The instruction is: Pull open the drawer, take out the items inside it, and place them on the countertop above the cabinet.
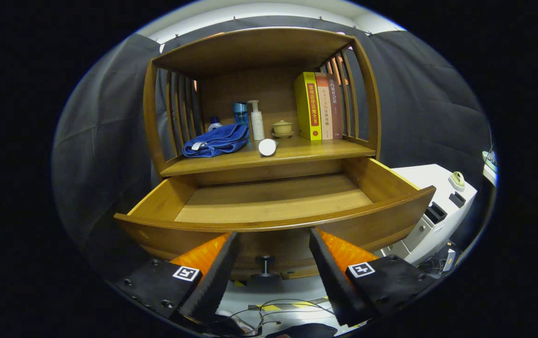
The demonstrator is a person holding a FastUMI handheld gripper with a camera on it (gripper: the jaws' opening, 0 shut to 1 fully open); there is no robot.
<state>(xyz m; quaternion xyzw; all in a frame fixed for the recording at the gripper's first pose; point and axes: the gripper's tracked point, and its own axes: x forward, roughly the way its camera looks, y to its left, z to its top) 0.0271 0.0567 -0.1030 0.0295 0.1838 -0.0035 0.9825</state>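
The wooden drawer [273, 199] stands pulled out toward me, and its bare floor shows with nothing on it. Its small dark knob [265, 264] sits on the front panel, in the gap between my fingers. My gripper [273, 244] is open, just in front of the drawer's front panel, holding nothing. On the countertop [325, 149] above the drawer lie a folded blue towel [216, 141] and a white cylinder [267, 147] on its side near the front edge. Behind them stand a white pump bottle [256, 121], a blue bottle [240, 113] and a small lidded cup [282, 127].
Three upright books [318, 105] stand at the right of the countertop, under a wooden top shelf with slatted sides. A white machine [438, 206] stands to the right of the cabinet. Cables and striped tape lie on the floor below my fingers.
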